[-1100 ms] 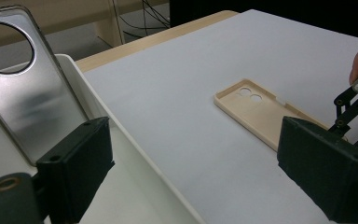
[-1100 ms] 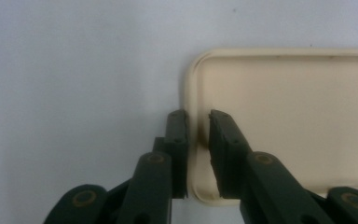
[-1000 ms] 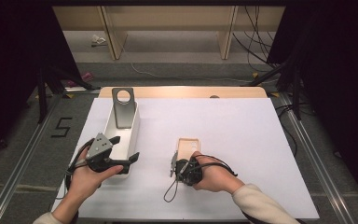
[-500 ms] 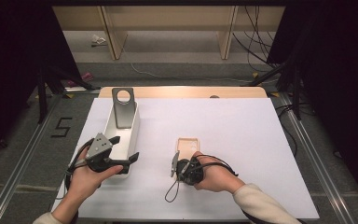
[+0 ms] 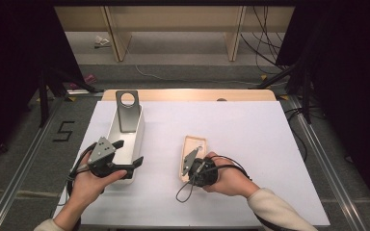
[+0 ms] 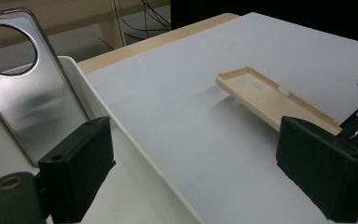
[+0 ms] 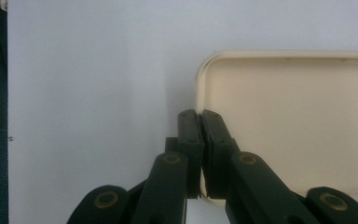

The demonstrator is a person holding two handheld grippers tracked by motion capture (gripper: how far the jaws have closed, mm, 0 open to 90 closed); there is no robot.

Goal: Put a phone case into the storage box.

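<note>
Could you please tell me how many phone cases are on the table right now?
2: a beige case lies on the white sheet with the right gripper shut on its rim; a silver case leans in the white tray at the left.

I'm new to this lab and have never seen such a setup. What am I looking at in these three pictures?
A person sits at a white table with a hand-held two-jaw grasping tool in each hand. The high view looks down from above; the other two come from cameras riding on each tool. The left tool stands open around the near wall of a long white plastic tray, where a grey metal plate with a round hole leans. The right tool is shut on the rim of a cream plastic phone case, which lies open side up.
</note>
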